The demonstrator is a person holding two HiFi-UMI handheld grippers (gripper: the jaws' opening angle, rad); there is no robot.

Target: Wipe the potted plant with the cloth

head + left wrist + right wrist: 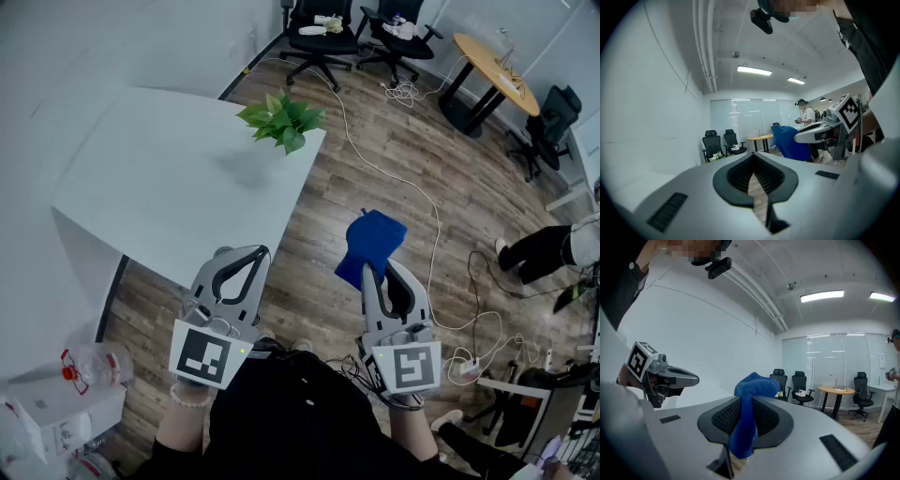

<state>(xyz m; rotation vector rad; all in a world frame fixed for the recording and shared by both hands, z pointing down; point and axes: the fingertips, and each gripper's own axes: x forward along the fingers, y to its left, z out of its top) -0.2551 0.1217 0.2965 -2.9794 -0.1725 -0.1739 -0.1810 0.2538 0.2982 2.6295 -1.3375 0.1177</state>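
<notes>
A small green potted plant (282, 122) stands near the far right corner of the white table (169, 178). My right gripper (367, 270) is shut on a blue cloth (371, 242), held over the wooden floor well short of the plant. In the right gripper view the cloth (749, 413) hangs pinched between the jaws and bunches above them. My left gripper (262, 251) is shut with nothing in it, near the table's front edge. From the left gripper view its jaws meet, and the cloth (792, 143) and the right gripper show to the right.
Black office chairs (323, 37) stand at the back. A round wooden table (495, 70) is at the far right. White cables (441, 234) trail across the floor. A seated person's legs (539, 248) are at the right. A plastic bottle (89, 366) and box lie at lower left.
</notes>
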